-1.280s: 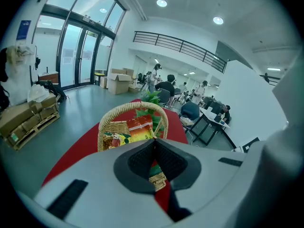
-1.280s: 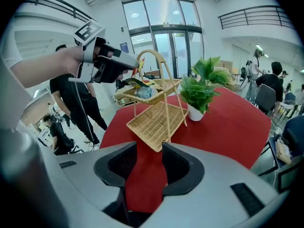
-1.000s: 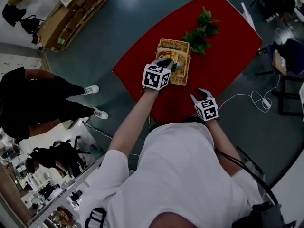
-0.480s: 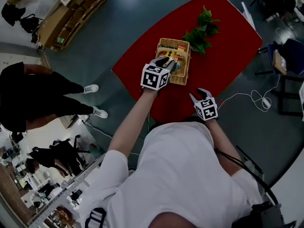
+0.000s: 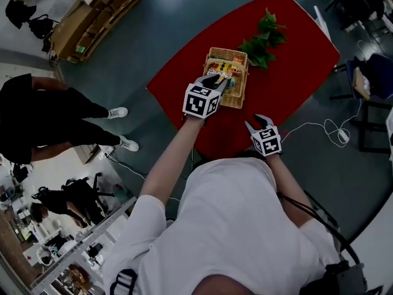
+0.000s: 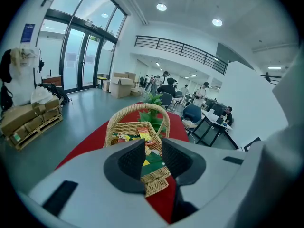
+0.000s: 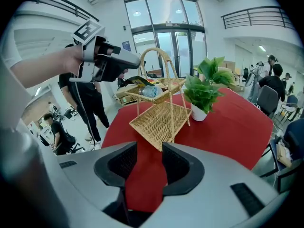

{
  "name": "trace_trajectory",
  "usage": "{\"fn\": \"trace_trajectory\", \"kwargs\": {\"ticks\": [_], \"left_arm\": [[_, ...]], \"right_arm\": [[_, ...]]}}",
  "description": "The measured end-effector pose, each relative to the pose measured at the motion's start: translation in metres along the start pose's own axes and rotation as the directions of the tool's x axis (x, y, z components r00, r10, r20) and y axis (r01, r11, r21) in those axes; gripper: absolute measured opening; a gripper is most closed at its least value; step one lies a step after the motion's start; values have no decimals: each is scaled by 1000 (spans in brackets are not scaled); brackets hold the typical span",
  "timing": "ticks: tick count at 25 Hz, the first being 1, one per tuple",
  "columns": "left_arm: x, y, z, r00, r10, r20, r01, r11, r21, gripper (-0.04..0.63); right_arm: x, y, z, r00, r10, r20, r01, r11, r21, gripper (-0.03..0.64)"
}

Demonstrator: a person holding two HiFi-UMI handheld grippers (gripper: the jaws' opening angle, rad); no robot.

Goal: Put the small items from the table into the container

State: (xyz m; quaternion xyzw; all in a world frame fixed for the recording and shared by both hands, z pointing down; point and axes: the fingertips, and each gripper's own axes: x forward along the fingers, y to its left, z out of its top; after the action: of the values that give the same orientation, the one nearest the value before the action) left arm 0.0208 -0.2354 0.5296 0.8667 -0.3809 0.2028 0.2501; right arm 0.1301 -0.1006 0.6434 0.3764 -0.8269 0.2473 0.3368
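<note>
A two-tier wicker basket (image 5: 236, 91) with a hoop handle stands on the red table (image 5: 288, 85). Colourful snack packets (image 5: 222, 67) lie in its upper tray. My left gripper (image 5: 215, 78) hovers just over the near end of that tray, open, with nothing pinched. In the left gripper view a green and yellow packet (image 6: 153, 164) shows through the gap of the left gripper (image 6: 153, 152), lying in the basket (image 6: 118, 126) below. My right gripper (image 5: 261, 120) hangs open and empty over bare red cloth near the table's front edge. The right gripper view shows the basket (image 7: 159, 120) and its bare lower tray beyond the right gripper (image 7: 149, 163).
A potted green plant (image 5: 263, 39) stands just behind the basket, to its right in the right gripper view (image 7: 204, 91). A person in black (image 5: 43, 118) stands on the floor left of the table. Cardboard boxes on a pallet (image 5: 92, 14) sit far left. A white cable (image 5: 325, 128) trails off the right.
The left gripper's jaws have parted over the basket, and a colourful packet now lies farther into the upper tray. Both hands have stayed put.
</note>
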Motion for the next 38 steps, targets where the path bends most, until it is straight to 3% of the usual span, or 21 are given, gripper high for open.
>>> {"fn": "trace_trajectory", "kwargs": {"ticks": [10, 18, 20, 23, 29, 38], "left_arm": [[-46, -1, -12, 997, 33, 64, -34, 999, 16, 94], [-99, 9, -45, 995, 31, 91, -36, 998, 48, 72], [-112, 12, -54, 994, 36, 101, -43, 997, 64, 25], [-122, 14, -69, 994, 24, 108, -32, 997, 70, 8], [-130, 9, -103, 997, -16, 78, 10, 997, 72, 8], [-148, -24, -140, 997, 9, 71, -9, 1000, 7, 8]], "right_arm": [[-12, 19, 8, 999, -25, 31, 26, 999, -32, 173], [-28, 42, 27, 992, -81, 101, 84, 996, -29, 172], [-35, 51, 30, 986, -105, 131, 107, 994, -11, 152], [-47, 59, 31, 974, -149, 172, 147, 989, 25, 125], [-61, 67, 26, 954, -216, 206, 201, 975, 96, 114], [-88, 89, 9, 945, -183, 273, 166, 983, 84, 25]]}}
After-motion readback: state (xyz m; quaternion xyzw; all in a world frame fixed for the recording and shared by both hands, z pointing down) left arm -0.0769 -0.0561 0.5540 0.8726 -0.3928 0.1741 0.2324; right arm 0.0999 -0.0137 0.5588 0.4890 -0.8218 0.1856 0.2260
